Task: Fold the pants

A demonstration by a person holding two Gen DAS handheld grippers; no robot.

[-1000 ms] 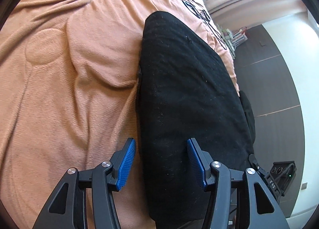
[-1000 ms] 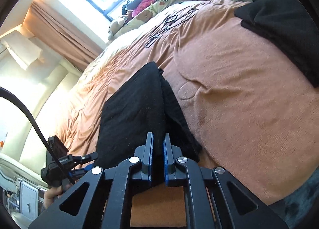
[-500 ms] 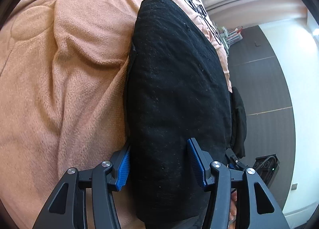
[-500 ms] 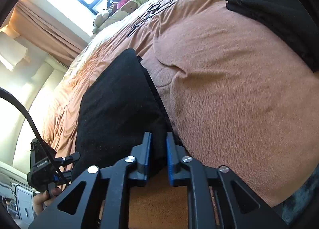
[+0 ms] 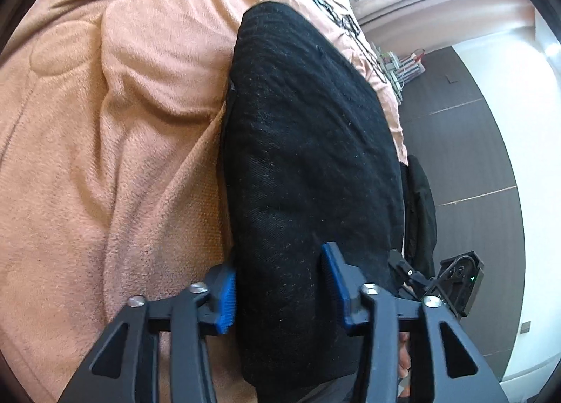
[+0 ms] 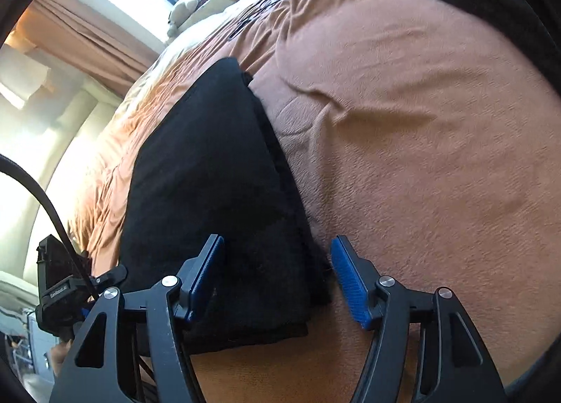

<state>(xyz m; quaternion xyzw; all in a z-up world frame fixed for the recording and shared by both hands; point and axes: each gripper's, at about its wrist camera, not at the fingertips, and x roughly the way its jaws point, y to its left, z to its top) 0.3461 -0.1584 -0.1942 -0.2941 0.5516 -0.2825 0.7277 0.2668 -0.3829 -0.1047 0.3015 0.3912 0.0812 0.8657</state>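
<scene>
From the left wrist view we see the black pants [image 5: 308,157] already folded down into a compact, thick bundle lying on the bed [image 5: 105,157], close to the bed's side edge, beyond which dark floor shows. Our left tool [image 5: 278,285] straddles the near end of that bundle: its jaws are closing, the left pad at the bundle's edge and the right pad lying over the top cloth. We cannot tell whether the pads press yet, so we count it as not gripping. The fabric looks soft and faintly linty, with a rounded far end and a second layer peeking out along the left margin. A small stretch of dark cloth hangs past the bed's edge on the right.

From the right wrist view the same pants [image 6: 210,175] appear as a tapered stack, the upper layer sitting slightly short of the lower one along the right margin, so the layers are not quite flush. Our right tool [image 6: 277,273] is spreading its jaws; the near right corner of the bundle lies between them, yet the pads stand clear of it. Another dark garment [image 6: 491,0] lies at the bed's far corner, well apart.

We judge the main folds done. What is left seems to be squaring the edges, and perhaps one last fold or a move.
</scene>
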